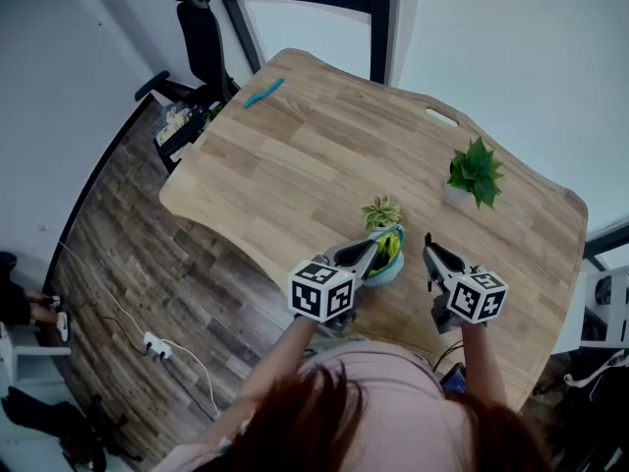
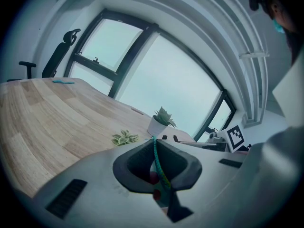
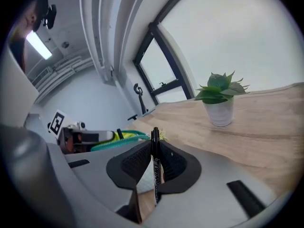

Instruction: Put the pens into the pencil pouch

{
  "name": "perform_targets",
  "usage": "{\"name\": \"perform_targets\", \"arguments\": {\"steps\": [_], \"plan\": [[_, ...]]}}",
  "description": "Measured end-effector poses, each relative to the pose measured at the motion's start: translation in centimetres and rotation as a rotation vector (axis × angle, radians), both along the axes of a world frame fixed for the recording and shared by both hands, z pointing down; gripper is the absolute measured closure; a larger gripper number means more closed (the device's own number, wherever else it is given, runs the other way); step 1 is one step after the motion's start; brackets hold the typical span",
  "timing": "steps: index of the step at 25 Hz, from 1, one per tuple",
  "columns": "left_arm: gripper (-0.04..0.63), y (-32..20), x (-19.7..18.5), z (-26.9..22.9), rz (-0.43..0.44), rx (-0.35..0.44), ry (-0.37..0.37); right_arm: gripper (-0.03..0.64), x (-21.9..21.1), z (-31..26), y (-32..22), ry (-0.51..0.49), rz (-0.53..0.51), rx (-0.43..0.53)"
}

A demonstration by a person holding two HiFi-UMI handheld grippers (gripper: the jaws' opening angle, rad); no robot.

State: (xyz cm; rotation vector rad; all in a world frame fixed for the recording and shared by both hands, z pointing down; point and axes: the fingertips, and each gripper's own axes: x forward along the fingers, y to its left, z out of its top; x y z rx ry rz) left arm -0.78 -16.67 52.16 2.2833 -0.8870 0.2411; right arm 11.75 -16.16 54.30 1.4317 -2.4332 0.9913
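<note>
Insert step, I reckon. My left gripper has its fingers nearly shut on the teal rim of the pencil pouch, holding it up by the desk's near edge, just beside the small plant. Right gripper fingers are pinched on a black pen, clear of the pouch mouth. Next: bring pen tip over the opening w/o knocking the left fingers, then let go. Teal item at far-left corner is maybe another pen; can't confirm.
</note>
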Motion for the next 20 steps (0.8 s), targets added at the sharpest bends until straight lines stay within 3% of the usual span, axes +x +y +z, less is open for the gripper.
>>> {"name": "perform_targets", "arguments": {"steps": [15,20], "plan": [[0.581,0.2,0.3,0.1,0.007,-0.004,0.002,0.566,-1.0,-8.1,-2.1,-0.431,0.116,0.152],[0.581,0.3,0.4,0.0,0.010,-0.004,0.002,0.566,-2.1,-11.4,-2.8,-0.522,0.109,0.240]]}}
